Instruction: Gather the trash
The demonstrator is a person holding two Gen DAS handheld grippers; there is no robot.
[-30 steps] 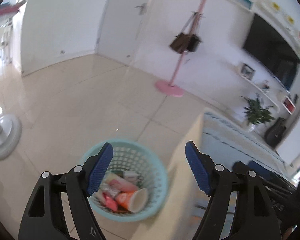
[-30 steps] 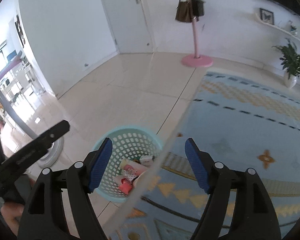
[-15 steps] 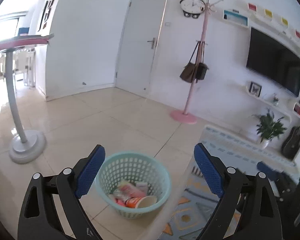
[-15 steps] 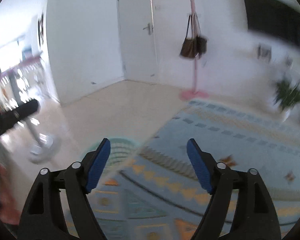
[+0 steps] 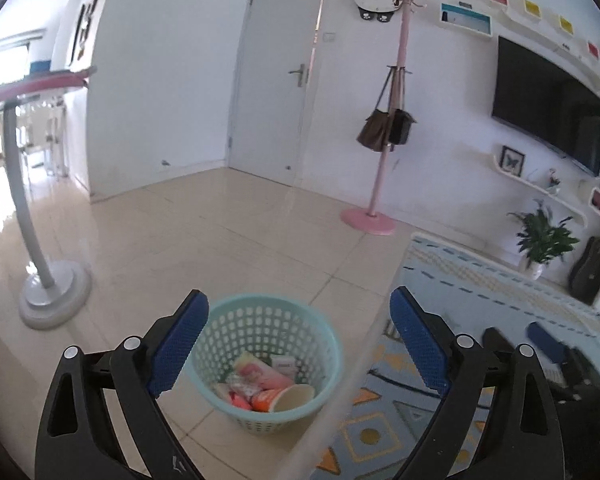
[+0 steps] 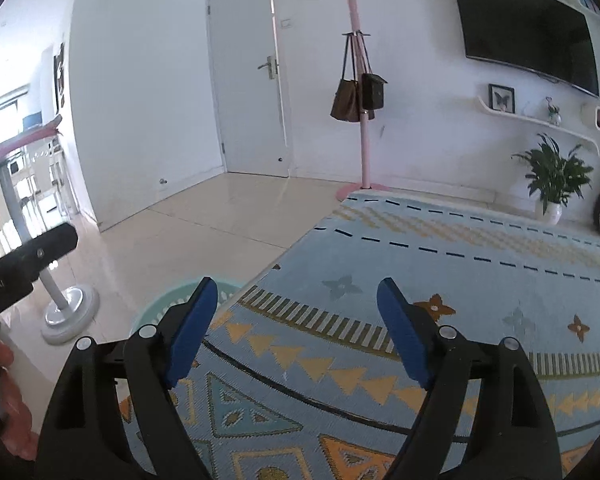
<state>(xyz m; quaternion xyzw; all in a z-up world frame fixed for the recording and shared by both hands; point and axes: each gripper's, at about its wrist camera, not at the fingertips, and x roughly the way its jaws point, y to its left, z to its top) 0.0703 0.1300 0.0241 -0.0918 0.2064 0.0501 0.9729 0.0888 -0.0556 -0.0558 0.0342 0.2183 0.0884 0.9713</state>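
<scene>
A pale green mesh trash basket (image 5: 260,332) stands on the tile floor below a glass table edge (image 5: 340,392). It holds wrappers and an orange paper cup (image 5: 282,398). My left gripper (image 5: 296,340) is open and empty, raised above the basket. My right gripper (image 6: 296,324) is open and empty, above the glass table with the patterned rug (image 6: 440,264) seen through it. In the right wrist view only the basket's rim (image 6: 160,306) shows, behind the left finger. The left gripper's body (image 6: 24,264) shows at the left edge there.
A floor-stand with a round white base (image 5: 54,294) is left of the basket. A pink coat rack (image 5: 380,160) with bags stands by the far wall, near a white door (image 5: 276,96). A TV (image 5: 548,104), shelves, a potted plant (image 5: 544,240) and a guitar are on the right.
Both grippers have lifted and tilted up, so the basket sits lower in view and the walls show. The right gripper has swung right, away from the basket, over the rug. Both stay open.
</scene>
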